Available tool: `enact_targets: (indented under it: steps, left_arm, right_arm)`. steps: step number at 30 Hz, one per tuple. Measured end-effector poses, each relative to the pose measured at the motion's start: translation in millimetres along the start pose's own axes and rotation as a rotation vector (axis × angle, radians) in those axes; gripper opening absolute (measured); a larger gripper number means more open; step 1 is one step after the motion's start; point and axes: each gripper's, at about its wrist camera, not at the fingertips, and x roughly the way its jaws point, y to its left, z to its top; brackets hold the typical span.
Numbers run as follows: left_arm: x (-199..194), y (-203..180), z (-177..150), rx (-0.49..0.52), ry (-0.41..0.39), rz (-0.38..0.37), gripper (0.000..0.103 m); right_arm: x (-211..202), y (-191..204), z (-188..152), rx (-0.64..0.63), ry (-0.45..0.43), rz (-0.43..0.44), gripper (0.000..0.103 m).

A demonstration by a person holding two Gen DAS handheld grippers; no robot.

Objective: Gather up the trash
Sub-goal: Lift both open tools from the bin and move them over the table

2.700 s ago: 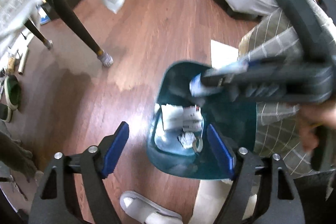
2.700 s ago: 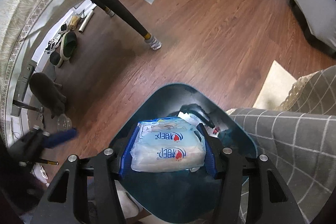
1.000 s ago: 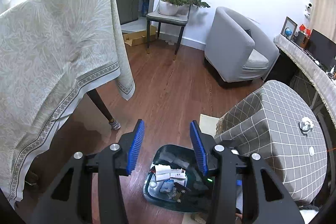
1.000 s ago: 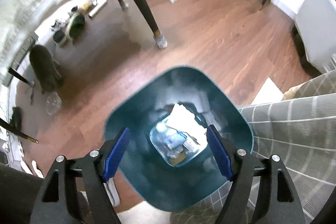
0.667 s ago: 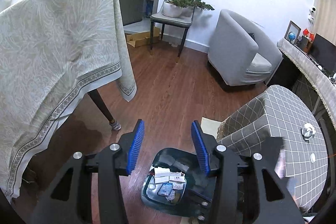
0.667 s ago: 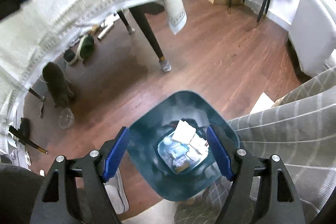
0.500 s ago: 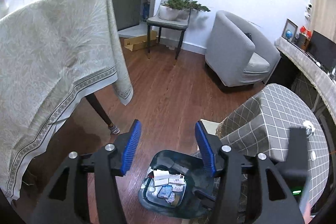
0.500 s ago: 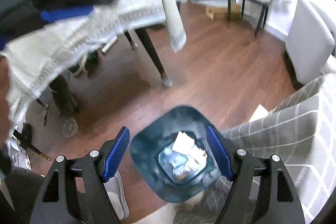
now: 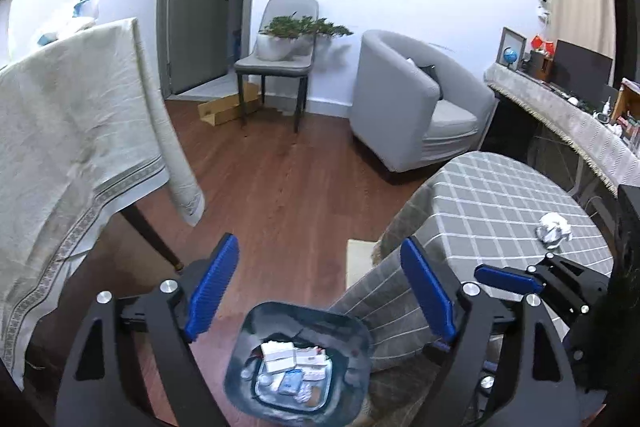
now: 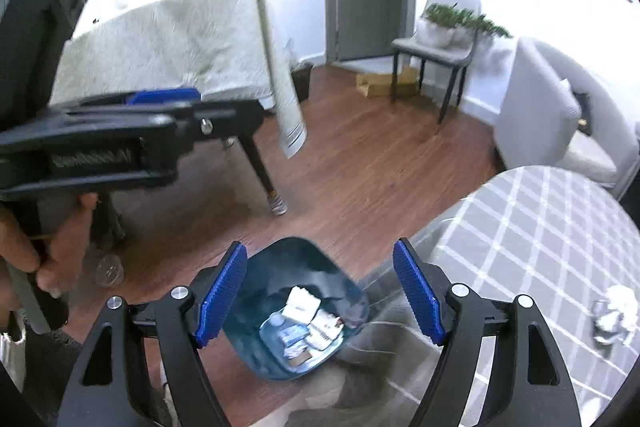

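Glossy plastic bin (image 9: 240, 371), crumpled paper wad (image 9: 554, 225), checked cloth tablecloth (image 9: 492, 195), wood floor (image 9: 288, 187).

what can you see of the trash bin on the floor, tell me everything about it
The trash bin is a dark teal, glossy, plastic-looking tub with a rounded-square rim, standing upright and lidless on the wood floor against the checked tablecloth. Its bottom holds white packets, crumpled paper and a small blue pack. Nothing grips it; both grippers hover above, open.

Crumpled wrapper (image 9: 554, 230) on checked table (image 9: 492, 195)
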Motion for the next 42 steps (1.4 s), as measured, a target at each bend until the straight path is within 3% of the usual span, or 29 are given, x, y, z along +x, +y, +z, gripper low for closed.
enact_targets:
  steps: [6,23,32,42]
  left_arm:
    - [4,-31,3,0.041,-0.026,-0.044,0.09]
    - [35,-115,-3,0.134,0.002,-0.125,0.09]
    - [46,-152,-6,0.16,0.01,-0.157,0.09]
    - [60,-186,-7,0.198,0.026,-0.178,0.09]
  right_arm:
    - [-15,-35,-10,0.042,-0.003,-0.043,0.076]
    - [-57,-120,-54,0.147,0.027,-0.163,0.076]
    - [-73,-154,-78,0.19,0.057,-0.191,0.076]
    - [-79,-177,-98,0.216,0.115,-0.167,0.066]
